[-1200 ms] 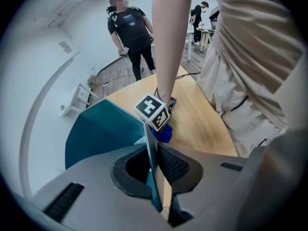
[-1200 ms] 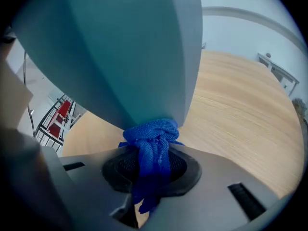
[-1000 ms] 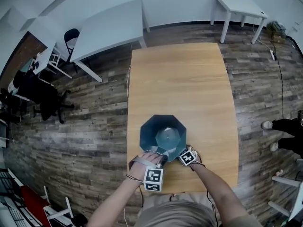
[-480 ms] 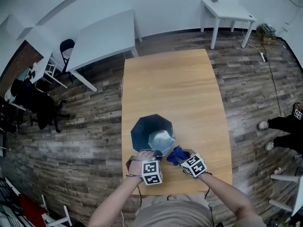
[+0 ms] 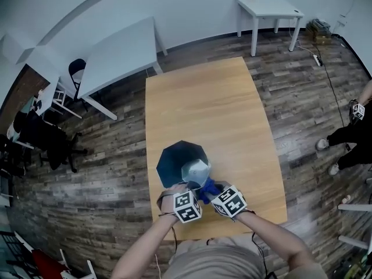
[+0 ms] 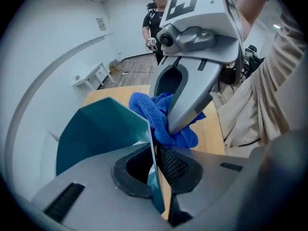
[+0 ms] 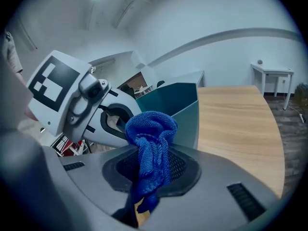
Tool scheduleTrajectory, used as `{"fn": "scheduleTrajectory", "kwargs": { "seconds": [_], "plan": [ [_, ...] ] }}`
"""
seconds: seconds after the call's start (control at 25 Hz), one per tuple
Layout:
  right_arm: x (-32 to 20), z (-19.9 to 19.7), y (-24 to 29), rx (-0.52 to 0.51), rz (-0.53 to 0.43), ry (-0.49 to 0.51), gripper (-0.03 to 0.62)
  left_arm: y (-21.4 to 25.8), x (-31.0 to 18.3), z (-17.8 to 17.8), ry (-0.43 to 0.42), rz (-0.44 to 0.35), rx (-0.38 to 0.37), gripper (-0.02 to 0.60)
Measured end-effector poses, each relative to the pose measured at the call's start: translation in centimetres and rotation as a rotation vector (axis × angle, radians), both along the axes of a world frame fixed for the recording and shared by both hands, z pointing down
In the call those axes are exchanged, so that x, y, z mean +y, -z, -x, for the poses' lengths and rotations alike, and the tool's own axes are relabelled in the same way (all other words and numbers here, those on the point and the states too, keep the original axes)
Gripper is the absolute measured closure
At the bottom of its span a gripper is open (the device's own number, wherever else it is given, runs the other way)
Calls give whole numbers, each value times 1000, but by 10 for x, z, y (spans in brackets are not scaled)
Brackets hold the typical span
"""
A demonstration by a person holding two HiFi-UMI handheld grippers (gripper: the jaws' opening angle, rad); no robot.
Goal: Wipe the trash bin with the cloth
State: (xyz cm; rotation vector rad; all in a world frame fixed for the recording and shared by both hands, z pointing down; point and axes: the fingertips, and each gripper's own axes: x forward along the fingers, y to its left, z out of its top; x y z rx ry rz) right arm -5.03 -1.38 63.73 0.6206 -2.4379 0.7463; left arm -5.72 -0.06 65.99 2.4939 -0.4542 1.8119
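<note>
Above the table (image 5: 232, 109), left tool (image 6: 155, 165) pinches the bin (image 6: 96, 134), right tool (image 7: 151, 174) the cloth (image 7: 151, 129) (grips unseen overhead).

One trash bin (image 5: 174, 160); one cloth (image 5: 208, 189)

No text, label or number is legible.

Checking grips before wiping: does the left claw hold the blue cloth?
No, the left claw pinches the trash bin wall; the right claw holds the cloth.
</note>
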Motion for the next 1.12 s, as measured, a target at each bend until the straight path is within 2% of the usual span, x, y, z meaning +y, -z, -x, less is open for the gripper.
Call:
{"fn": "scheduleTrajectory", "kwargs": {
  "seconds": [0.24,0.52,0.68,0.84,1.12],
  "plan": [
    [-6,1,-45,51,64,-18,519,-1,-3,-3,-11,0,-4,546],
    [-6,9,-131,138,138,-14,519,-6,2,-3,-6,3,14,548],
    [-10,17,-187,188,138,17,519,-6,-1,-4,-11,3,18,548],
    [-21,21,-234,287,142,15,519,-5,-5,-1,-22,-2,20,548],
    [-27,29,-256,282,134,-21,519,-10,-11,4,-15,-4,18,548]
  ]
}}
